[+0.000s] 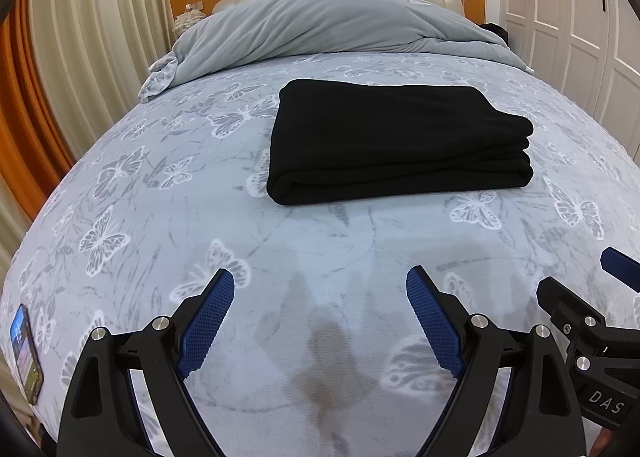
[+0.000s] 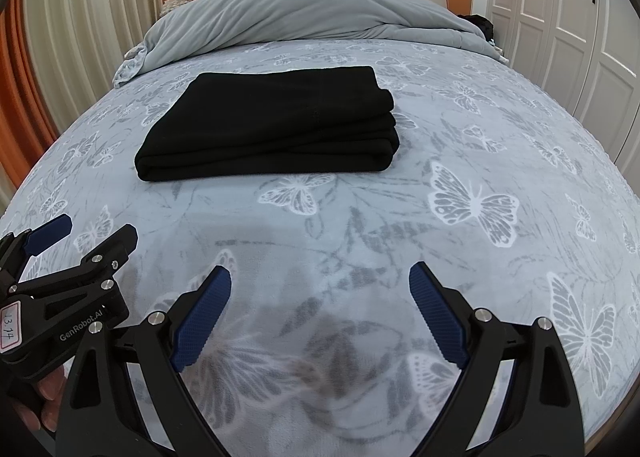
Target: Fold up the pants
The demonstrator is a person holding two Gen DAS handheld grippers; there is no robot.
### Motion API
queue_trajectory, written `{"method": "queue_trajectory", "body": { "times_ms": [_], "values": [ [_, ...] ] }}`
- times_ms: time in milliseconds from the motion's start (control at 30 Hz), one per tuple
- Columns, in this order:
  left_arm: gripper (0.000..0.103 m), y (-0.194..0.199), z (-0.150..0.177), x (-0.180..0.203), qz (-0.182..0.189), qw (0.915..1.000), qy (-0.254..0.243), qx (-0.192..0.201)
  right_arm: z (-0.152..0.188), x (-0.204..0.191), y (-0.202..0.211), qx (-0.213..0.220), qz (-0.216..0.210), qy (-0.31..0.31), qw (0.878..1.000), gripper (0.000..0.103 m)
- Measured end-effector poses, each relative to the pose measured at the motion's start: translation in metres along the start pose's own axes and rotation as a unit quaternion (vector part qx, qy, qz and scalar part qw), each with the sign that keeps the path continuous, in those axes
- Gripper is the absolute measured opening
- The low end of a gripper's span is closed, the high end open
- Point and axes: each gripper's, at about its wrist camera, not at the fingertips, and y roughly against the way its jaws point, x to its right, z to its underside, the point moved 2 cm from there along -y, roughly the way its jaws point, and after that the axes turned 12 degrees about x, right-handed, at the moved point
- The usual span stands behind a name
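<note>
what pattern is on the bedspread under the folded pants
White and grey butterflies on a pale blue bedspread, clearest in the right wrist view, under the folded black pants.

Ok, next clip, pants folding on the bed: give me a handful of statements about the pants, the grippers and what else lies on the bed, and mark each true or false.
1. The black pants lie folded in a stacked rectangle on the butterfly bedspread. True.
2. The left gripper is clamped on the pants. False: its jaws stand open and empty, short of the pants.
3. The right gripper is open with nothing between its fingers. True.
4. A phone lies on top of the pants. False: it lies at the bedspread's left edge, apart from them.
5. A grey duvet is bunched at the head of the bed. True.
</note>
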Motion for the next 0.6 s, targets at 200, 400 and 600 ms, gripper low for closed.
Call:
{"method": "queue_trajectory", "body": {
  "times_ms": [200,400,600],
  "values": [
    [0.085,0.0004,0.0003,0.0004,-0.001,1.0000,0.001,0.001,0.0009,0.0002,-0.0006,0.000,0.000,-0.001,1.000,0.088],
    [0.085,0.0004,0.0006,0.0004,-0.001,1.0000,0.001,0.001,0.0006,0.0006,-0.0006,0.000,0.000,-0.001,1.000,0.088],
    [0.085,0.0004,0.0008,0.0006,-0.001,1.0000,0.001,0.001,0.0004,-0.0001,-0.0005,0.000,0.000,0.000,1.000,0.088]
  ]
}}
